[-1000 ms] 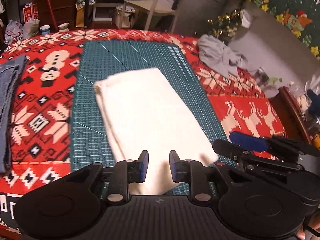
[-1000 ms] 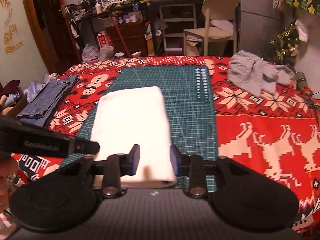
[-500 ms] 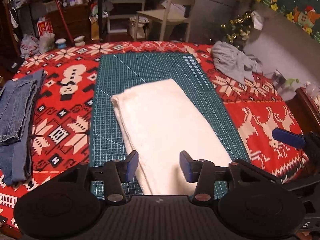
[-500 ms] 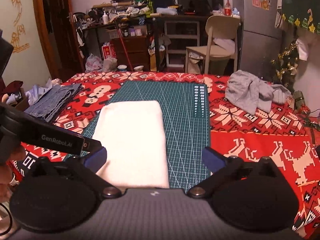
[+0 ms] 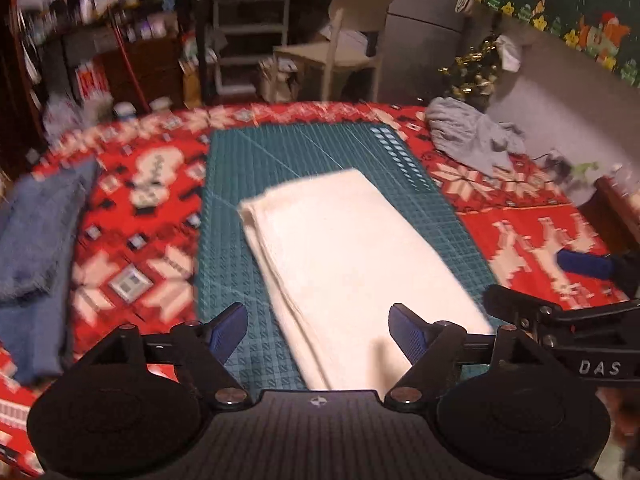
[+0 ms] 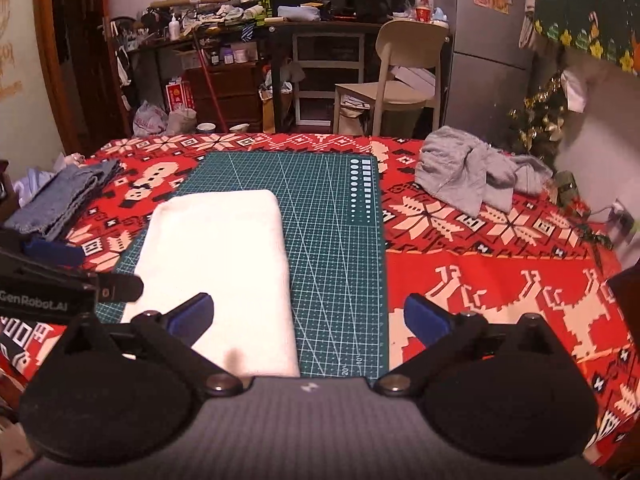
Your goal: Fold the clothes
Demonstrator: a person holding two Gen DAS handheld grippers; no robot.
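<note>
Both sets of jaws have spread since a second ago, when each stood nearly closed at the near end of the white cloth, and both tools have pulled back and up. Left gripper (image 5: 318,334) now stands wide apart with nothing between its blue pads, hanging above the near end of the white folded cloth (image 5: 352,264); right gripper (image 6: 308,318) is spread wider yet, also empty, its left pad over the cloth's near right corner and its right pad over the red tablecloth (image 6: 500,256). Letting go with both at once reads as a release after a fold was laid down, though that is judgement. White folded cloth lies as a long flat rectangle on the left half of the green cutting mat (image 6: 332,240), long side running from the near edge toward the far edge, stacked layer edges showing along its left side in the left view. Likely kept on the mat as the flat working spot. Folded denim (image 6: 60,200) sits by the left edge of the table, looks like a set-aside pile. Crumpled grey garment (image 6: 472,176) lies unfolded toward the far right corner, well apart from the mat. Left view is motion-blurred, so fine creases can't be read.
</note>
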